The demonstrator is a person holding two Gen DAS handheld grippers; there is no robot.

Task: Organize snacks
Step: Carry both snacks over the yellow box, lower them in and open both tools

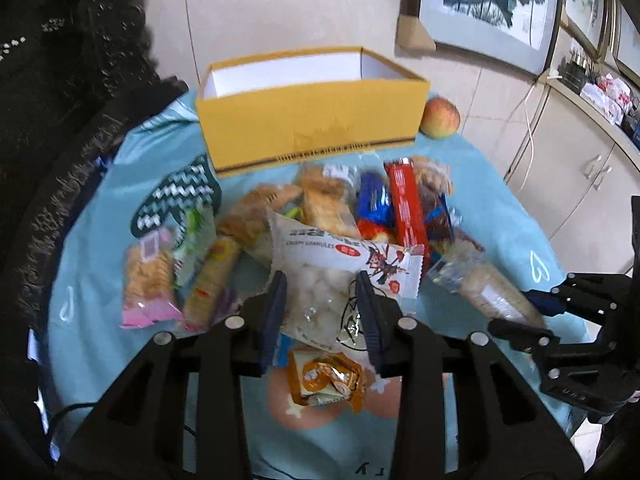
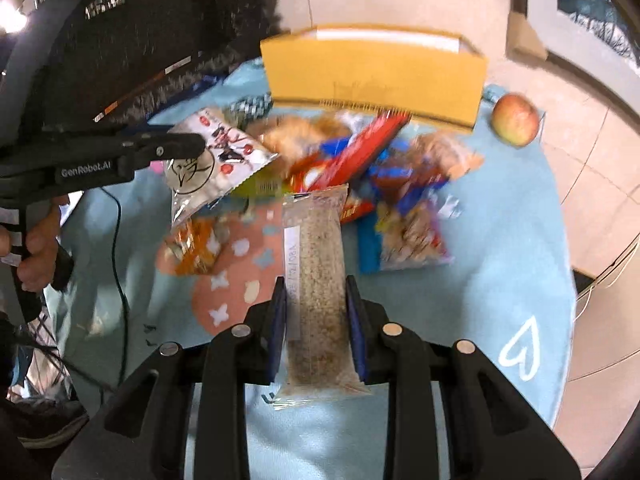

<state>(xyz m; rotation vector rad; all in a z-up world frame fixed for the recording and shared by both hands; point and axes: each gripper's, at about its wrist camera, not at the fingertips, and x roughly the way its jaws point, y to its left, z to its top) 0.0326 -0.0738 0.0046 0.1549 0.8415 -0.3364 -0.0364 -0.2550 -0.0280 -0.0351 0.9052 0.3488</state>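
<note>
Above the heaped snacks, the left gripper [image 1: 322,304] is clamping a white crispy-granules packet [image 1: 340,268] and the right gripper [image 2: 316,320] a clear-wrapped grain bar [image 2: 318,280], both needing firm, level carrying to the open yellow cardboard box [image 1: 312,120].

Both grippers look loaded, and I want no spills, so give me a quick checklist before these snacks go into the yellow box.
1. Left gripper pinches the white puff bag: ok.
2. Right gripper pinches the clear grain bar: ok.
3. Yellow box open on top: ok.
4. Box has room inside: cannot tell, floor hidden.
5. Apple clear of the box opening: ok.
6. Held bags clear of the snack pile: cannot tell.
</note>
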